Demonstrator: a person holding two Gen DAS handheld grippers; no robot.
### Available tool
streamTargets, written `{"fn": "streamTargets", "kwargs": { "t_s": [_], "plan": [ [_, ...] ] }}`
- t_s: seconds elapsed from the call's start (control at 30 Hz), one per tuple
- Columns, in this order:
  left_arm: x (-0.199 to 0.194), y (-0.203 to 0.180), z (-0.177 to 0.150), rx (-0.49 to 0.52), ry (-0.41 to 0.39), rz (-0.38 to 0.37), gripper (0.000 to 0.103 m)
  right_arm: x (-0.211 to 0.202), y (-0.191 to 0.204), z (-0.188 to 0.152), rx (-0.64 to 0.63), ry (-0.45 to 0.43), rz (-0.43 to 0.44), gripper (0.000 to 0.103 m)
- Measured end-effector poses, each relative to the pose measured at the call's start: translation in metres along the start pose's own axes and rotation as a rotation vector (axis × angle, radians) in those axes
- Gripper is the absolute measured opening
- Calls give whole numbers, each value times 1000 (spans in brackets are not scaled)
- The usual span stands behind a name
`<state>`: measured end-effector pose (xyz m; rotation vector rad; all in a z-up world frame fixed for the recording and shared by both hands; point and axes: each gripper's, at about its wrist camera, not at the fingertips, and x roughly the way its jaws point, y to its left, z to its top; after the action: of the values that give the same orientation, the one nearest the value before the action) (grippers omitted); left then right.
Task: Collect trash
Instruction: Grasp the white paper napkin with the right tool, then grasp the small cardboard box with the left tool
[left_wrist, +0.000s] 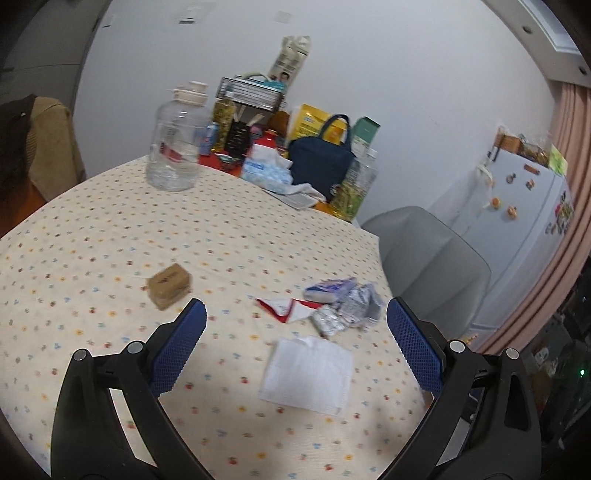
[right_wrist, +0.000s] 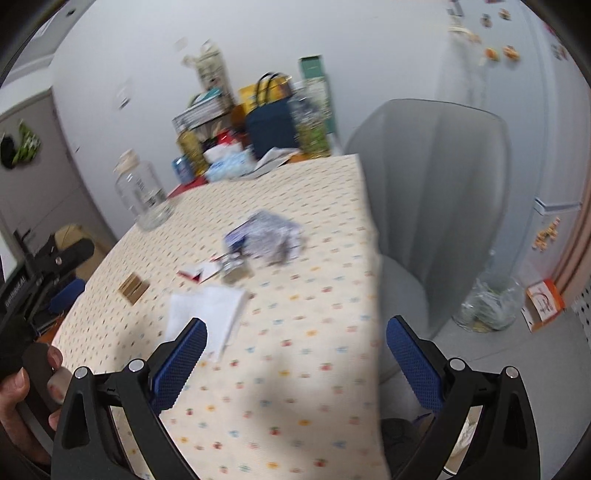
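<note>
On the dotted tablecloth lies loose trash: a white napkin, a red-and-white torn wrapper, crumpled silver foil with a blue-white packet, and a small brown box. My left gripper hovers open above the table, the napkin and wrappers lying between its blue fingers in the view. In the right wrist view the same napkin, wrapper, foil pile and brown box appear, blurred. My right gripper is open over the near table edge, holding nothing.
A clear plastic jar, a navy lunch bag, bottles and boxes crowd the table's far side. A grey chair stands at the right edge. A clear bin with trash sits on the floor by a white fridge. A hand holds the left gripper's handle.
</note>
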<state>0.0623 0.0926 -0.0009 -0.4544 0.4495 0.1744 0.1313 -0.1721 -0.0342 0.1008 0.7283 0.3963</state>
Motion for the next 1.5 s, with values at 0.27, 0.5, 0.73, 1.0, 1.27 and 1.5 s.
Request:
{"fn": "streamTargets", "kwargs": {
  "t_s": [0.27, 0.5, 0.73, 1.0, 1.27, 1.5],
  "plan": [
    [-7, 56, 4, -64, 10, 106, 97, 39, 53, -5, -86, 88, 57, 95],
    [-7, 93, 4, -129, 50, 142, 97, 75, 84, -1, -159, 157, 41, 95],
    [2, 110, 0, -123, 97, 165, 97, 113, 81, 4, -103, 203, -2, 72],
    [39, 108, 8, -55, 160, 176, 97, 120, 70, 9, -57, 239, 74, 5],
    [83, 101, 12, -8, 242, 186, 97, 84, 57, 17, -44, 169, 111, 3],
    [113, 86, 8, 43, 282, 196, 97, 62, 31, 26, -16, 127, 97, 3]
  ]
}}
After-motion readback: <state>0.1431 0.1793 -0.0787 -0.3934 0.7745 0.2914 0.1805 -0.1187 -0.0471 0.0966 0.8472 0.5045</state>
